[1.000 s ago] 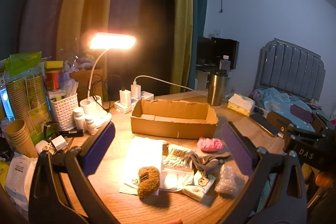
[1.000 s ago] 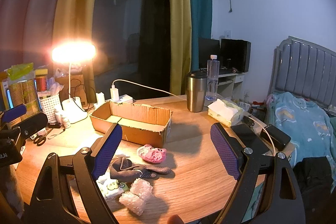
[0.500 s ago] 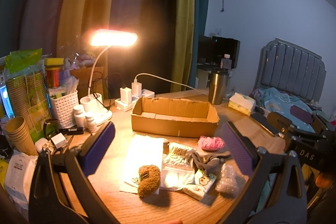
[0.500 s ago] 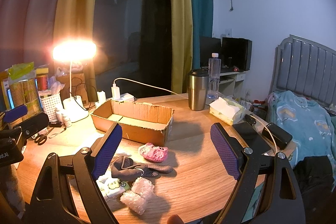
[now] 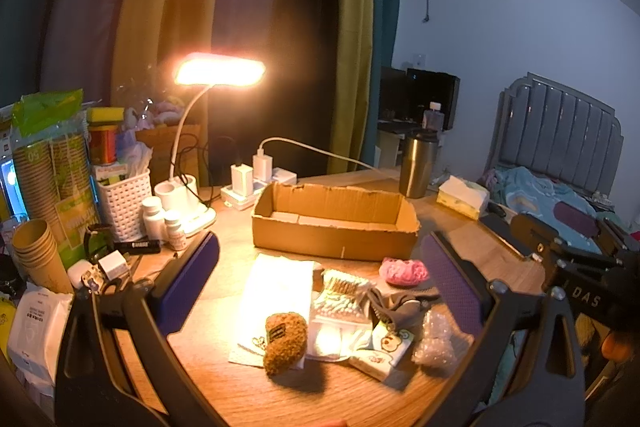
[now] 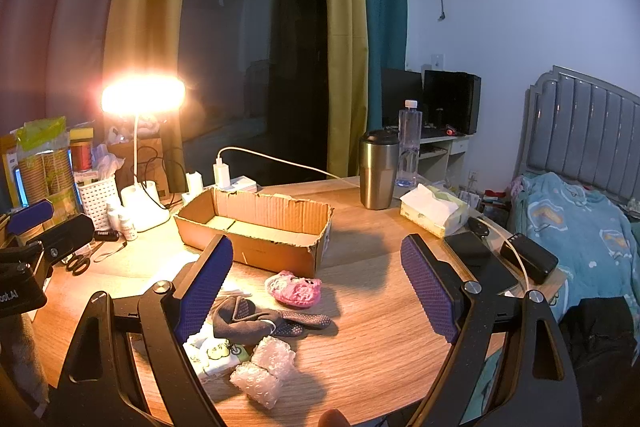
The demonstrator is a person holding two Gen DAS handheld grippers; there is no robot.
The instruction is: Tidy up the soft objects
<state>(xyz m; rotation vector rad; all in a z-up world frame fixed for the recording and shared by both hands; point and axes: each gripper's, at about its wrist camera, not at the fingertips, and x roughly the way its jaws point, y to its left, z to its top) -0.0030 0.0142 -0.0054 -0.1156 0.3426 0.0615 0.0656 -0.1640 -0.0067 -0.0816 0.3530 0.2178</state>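
Note:
An empty cardboard box [image 5: 334, 225] [image 6: 256, 227] stands on the round wooden table. In front of it lie soft things: a brown plush [image 5: 285, 341], a white cloth [image 5: 276, 291], a pack of cotton swabs [image 5: 340, 301], a pink knitted piece [image 5: 403, 271] [image 6: 294, 289], dark socks [image 5: 394, 307] [image 6: 256, 319], a tissue pack [image 5: 386, 351] [image 6: 212, 353] and bubble wrap [image 5: 436, 341] [image 6: 264, 369]. My left gripper [image 5: 320, 287] is open above the pile. My right gripper [image 6: 320, 287] is open above the socks and the pink piece.
A lit desk lamp [image 5: 220, 75], a white basket [image 5: 124, 197], pill bottles [image 5: 154, 215], paper cups [image 5: 34, 255] and chargers [image 5: 252, 179] crowd the left and back. A steel tumbler [image 6: 378, 171], tissue box [image 6: 434, 209], phone [image 6: 480, 261] and power bank [image 6: 528, 257] sit right. A bed [image 6: 576, 227] is beyond.
Both grippers have drifted slightly; the views shift a little. Nothing on the table has moved, and both grippers stay open.

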